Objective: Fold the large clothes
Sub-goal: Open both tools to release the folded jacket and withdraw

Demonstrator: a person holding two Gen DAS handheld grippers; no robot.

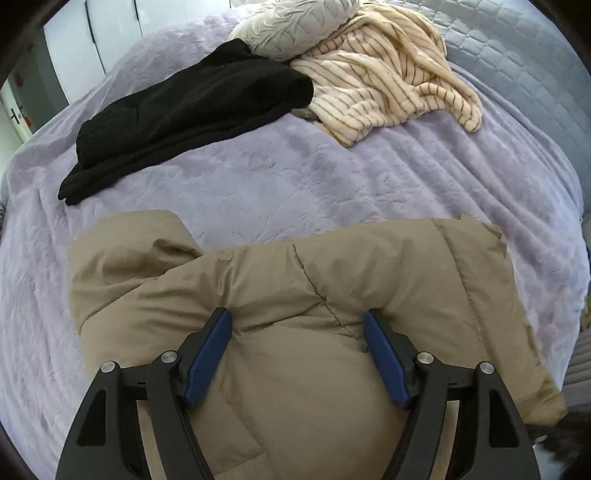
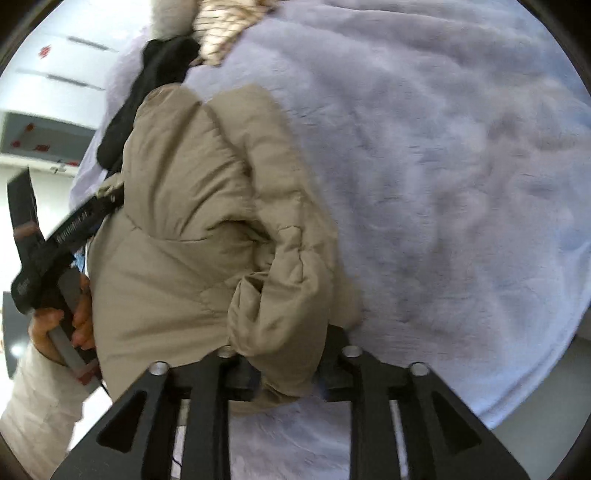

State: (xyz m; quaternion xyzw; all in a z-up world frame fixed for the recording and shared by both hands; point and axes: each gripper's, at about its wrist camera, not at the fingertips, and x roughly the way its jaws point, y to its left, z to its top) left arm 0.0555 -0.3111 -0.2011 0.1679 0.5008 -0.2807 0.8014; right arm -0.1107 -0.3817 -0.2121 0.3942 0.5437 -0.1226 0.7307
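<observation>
A tan puffer jacket (image 1: 332, 266) lies bunched at the near edge of the bed. My left gripper (image 1: 297, 317) points down on it, its blue pads (image 1: 208, 354) set wide apart with a thick padded bulge filling the gap and creasing around both tips. In the right wrist view the same jacket (image 2: 177, 221) is doubled over on itself. My right gripper (image 2: 288, 373) has a rolled fold of it packed between its fingers, which the fabric mostly hides. A hand (image 2: 79, 321) in a pale sleeve holds the left gripper (image 2: 109, 201) at the jacket's far side.
A lilac plush blanket (image 1: 295, 177) covers the bed. A black garment (image 1: 184, 122), a cream striped garment (image 1: 388, 81) and a grey quilted cushion (image 1: 295, 26) lie at the far side. White wardrobe doors (image 1: 74, 48) stand beyond the bed's left edge.
</observation>
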